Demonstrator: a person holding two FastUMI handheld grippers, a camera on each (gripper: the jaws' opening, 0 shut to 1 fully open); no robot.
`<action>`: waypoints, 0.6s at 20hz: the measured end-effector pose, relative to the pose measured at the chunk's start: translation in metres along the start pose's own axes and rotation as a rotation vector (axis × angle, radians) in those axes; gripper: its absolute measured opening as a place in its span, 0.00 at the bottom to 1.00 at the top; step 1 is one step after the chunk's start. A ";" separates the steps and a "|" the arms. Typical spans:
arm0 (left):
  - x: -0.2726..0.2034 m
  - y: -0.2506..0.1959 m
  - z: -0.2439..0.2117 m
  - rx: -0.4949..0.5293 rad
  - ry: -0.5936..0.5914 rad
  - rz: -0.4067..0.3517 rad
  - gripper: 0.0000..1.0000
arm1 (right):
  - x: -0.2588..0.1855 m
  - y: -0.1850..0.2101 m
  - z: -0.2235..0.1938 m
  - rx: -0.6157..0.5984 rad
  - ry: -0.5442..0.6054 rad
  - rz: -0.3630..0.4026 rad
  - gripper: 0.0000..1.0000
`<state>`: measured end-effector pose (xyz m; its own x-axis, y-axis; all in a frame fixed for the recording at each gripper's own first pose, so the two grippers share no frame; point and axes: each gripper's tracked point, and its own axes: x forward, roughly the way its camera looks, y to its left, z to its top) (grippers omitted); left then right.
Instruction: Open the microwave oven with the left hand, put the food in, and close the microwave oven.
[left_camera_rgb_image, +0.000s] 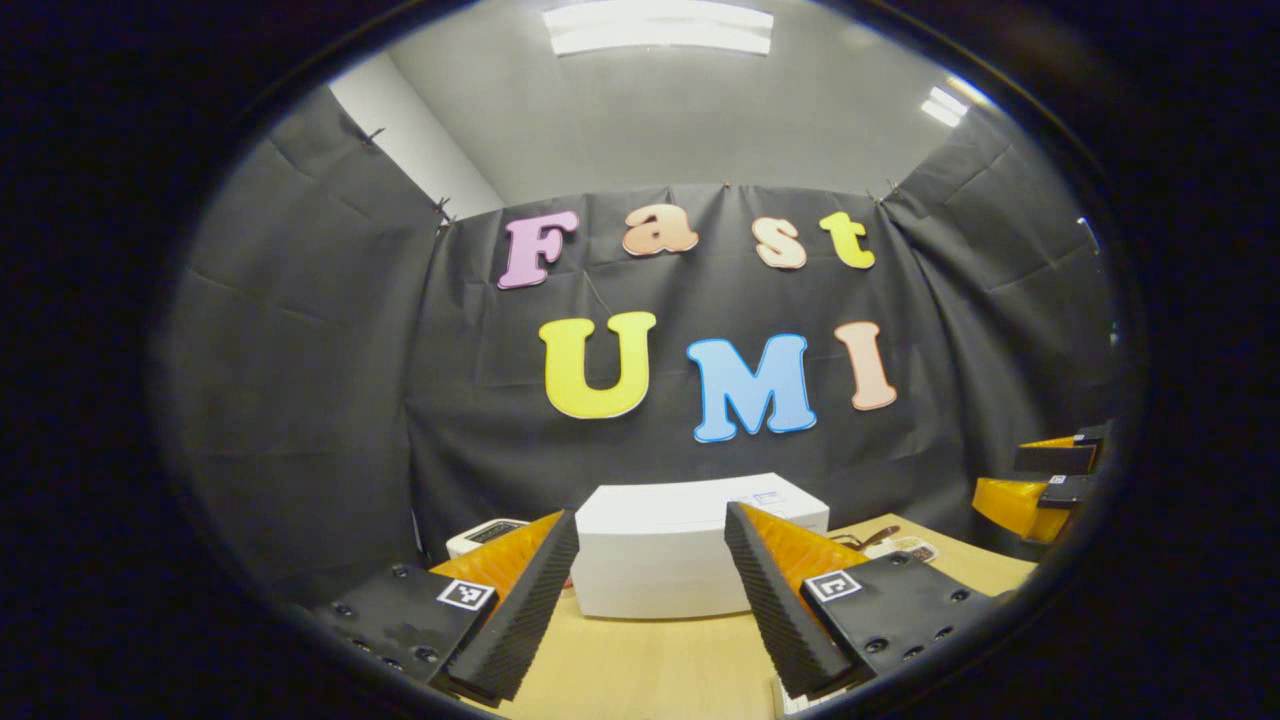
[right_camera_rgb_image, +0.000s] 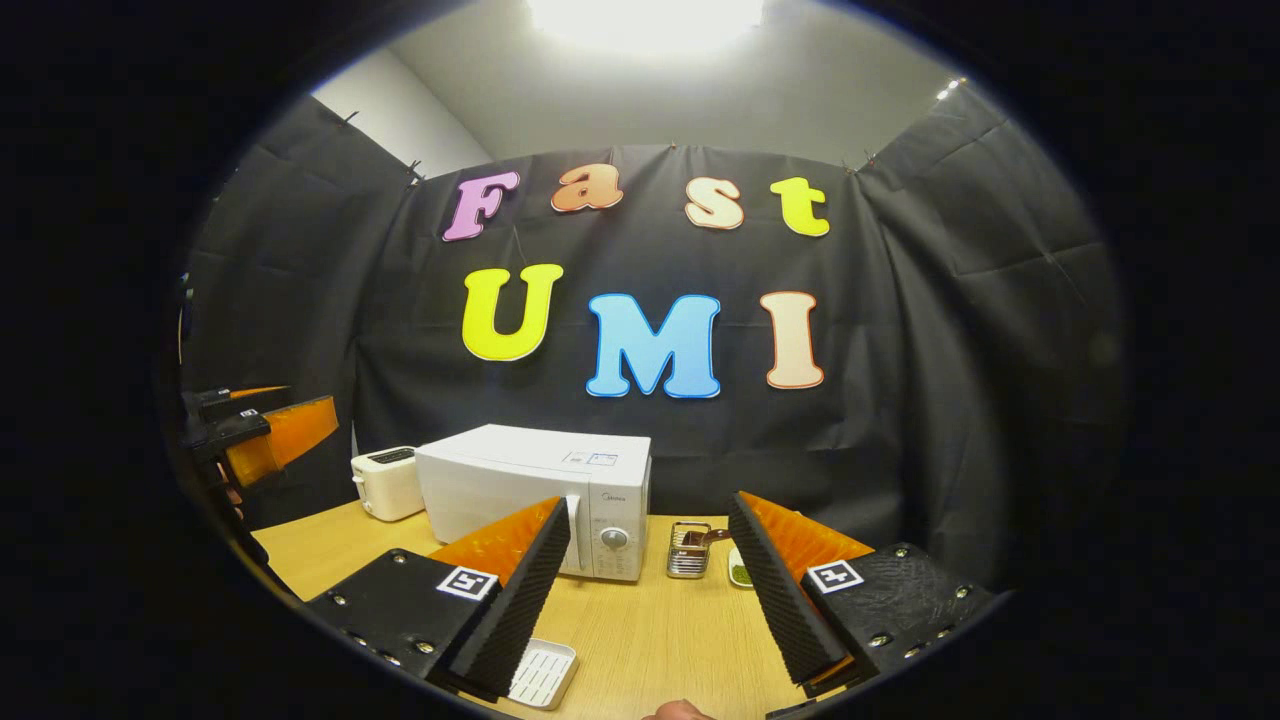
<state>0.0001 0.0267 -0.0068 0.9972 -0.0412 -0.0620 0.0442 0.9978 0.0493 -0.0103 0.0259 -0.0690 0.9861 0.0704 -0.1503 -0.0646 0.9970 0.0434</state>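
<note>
Two pairs of hand-held tongs hover above a pale wooden worktop (right_camera_rgb_image: 650, 640) in a booth hung with black cloth.

In the left gripper view, the left tongs (left_camera_rgb_image: 650, 600) stand open with nothing between them. Straight ahead, framed in the gap between the two fingers, sits a white microwave oven (left_camera_rgb_image: 690, 550) on the worktop, seen from a side that shows plain white casing. Its door cannot be made out from here. Beyond the left finger, a white toaster (left_camera_rgb_image: 487, 533) peeks out beside the oven. Past the right finger, small items lie on the worktop, too small to identify. At the far right edge the right tongs (left_camera_rgb_image: 1050, 480) appear, raised well above the worktop.

In the right gripper view, the right tongs (right_camera_rgb_image: 650, 590) are also open and empty. The microwave oven (right_camera_rgb_image: 535, 490) stands ahead and slightly to the left of the gap, its door closed, with the handle and round dial on the face turned toward the tongs. The toaster (right_camera_rgb_image: 388, 482) sits just to the left of the oven. Between the fingers and farther back, a small metal rack (right_camera_rgb_image: 690, 550) stands beside a little dish holding something green (right_camera_rgb_image: 741, 571). Close below the left finger, a white ribbed tray (right_camera_rgb_image: 542, 673) lies on the worktop. At the far left edge, the left tongs (right_camera_rgb_image: 255, 435) are held high.
</note>
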 end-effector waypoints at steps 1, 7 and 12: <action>0.000 0.001 0.001 0.005 -0.003 0.001 0.97 | 0.001 0.002 0.000 0.007 0.001 0.003 0.96; -0.003 0.014 0.012 -0.026 -0.020 0.009 1.00 | 0.003 0.016 0.010 0.005 -0.028 0.022 0.96; -0.007 0.025 0.019 -0.026 -0.044 0.026 1.00 | 0.007 0.022 0.012 -0.017 -0.032 0.025 0.96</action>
<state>-0.0043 0.0512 0.0141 0.9997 -0.0165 -0.0169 0.0169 0.9996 0.0239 -0.0028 0.0484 -0.0572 0.9886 0.0947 -0.1173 -0.0918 0.9953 0.0299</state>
